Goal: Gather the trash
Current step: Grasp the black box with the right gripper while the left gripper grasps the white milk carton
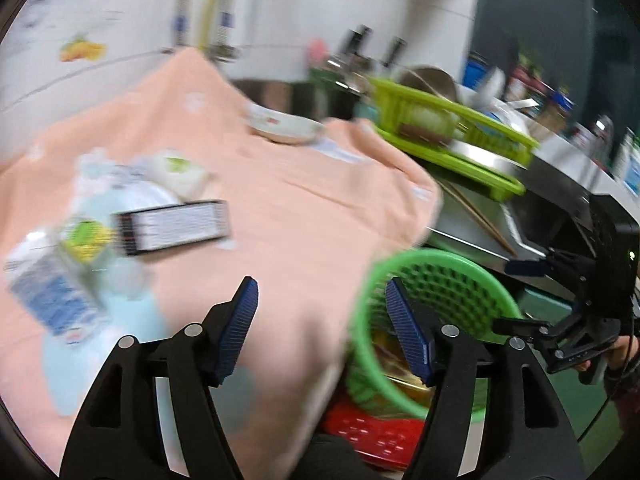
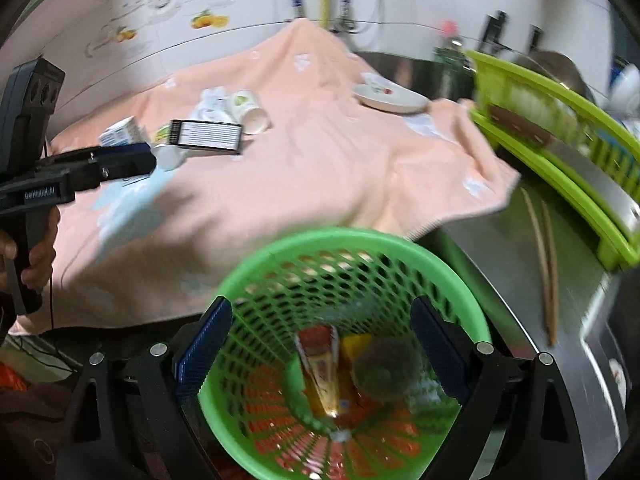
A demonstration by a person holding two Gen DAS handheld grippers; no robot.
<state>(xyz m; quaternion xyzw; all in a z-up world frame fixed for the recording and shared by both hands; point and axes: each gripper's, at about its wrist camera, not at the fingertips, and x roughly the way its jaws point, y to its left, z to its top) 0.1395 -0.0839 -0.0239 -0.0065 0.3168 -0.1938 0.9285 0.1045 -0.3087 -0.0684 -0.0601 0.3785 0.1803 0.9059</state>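
A green mesh trash basket point(image 2: 440, 258) stands below the table edge; it also shows in the left wrist view point(image 1: 452, 262). Inside it lie a red-yellow wrapper point(image 2: 320, 364) and a blurred dark round thing point(image 2: 386, 368). My right gripper point(image 2: 320, 344) is open and empty right over the basket mouth. My left gripper point(image 1: 320, 328) is open and empty above the front edge of the peach cloth point(image 1: 288, 208). On the cloth lie a black box point(image 1: 172, 226), a paper cup point(image 2: 248, 108), a blue-white carton point(image 1: 52, 292) and crumpled wrappers point(image 1: 86, 236).
A white bowl point(image 1: 284, 124) sits at the cloth's far edge. A lime dish rack point(image 2: 560, 136) stands on the steel counter at the right, with chopsticks point(image 2: 544, 256) beside it. A red crate point(image 1: 376, 432) lies under the basket.
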